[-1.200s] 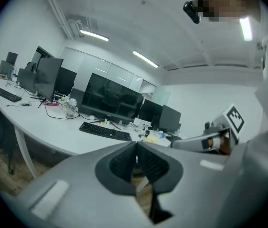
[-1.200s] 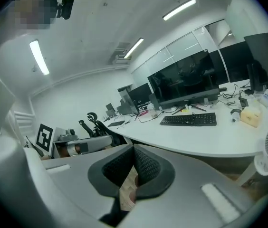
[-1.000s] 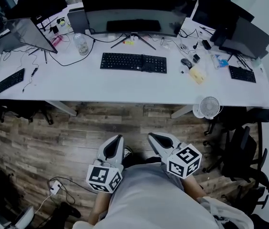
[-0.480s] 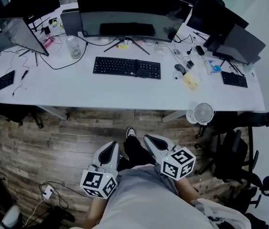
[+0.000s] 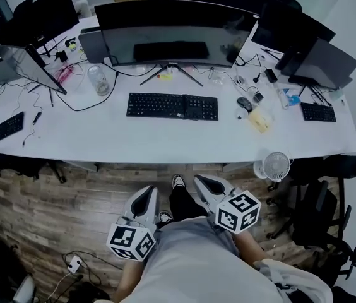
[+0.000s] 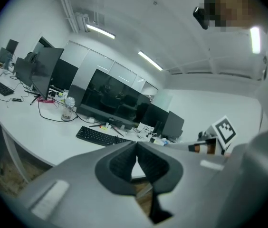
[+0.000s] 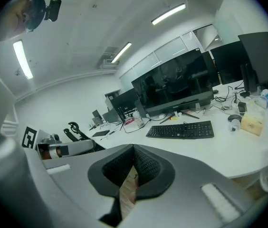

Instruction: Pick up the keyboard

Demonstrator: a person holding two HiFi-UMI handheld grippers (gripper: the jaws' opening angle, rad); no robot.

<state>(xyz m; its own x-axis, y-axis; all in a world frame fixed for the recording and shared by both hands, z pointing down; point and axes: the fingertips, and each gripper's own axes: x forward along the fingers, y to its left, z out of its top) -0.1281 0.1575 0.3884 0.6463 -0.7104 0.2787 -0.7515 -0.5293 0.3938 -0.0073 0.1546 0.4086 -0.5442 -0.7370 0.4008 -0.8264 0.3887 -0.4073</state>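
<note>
Left hand-held gripper [image 5: 148, 192] and right hand-held gripper [image 5: 202, 181] are held clenched and empty, well apart from the keyboard [image 5: 172, 106] on the surface [image 5: 165, 142], which seems not yet approached.

no legible text, keyboard [image 5: 172, 106] key legends too small

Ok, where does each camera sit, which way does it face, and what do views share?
Head view: on the person's head, facing steeply down at the desk and keyboard; left tool, right tool, torso show.
Left gripper view: on the left tool, facing along its closed jaws deskward; right tool shows at right.
Right gripper view: on the right tool, facing likewise; left tool shows at left.
Shared: all three see the keyboard.
</note>
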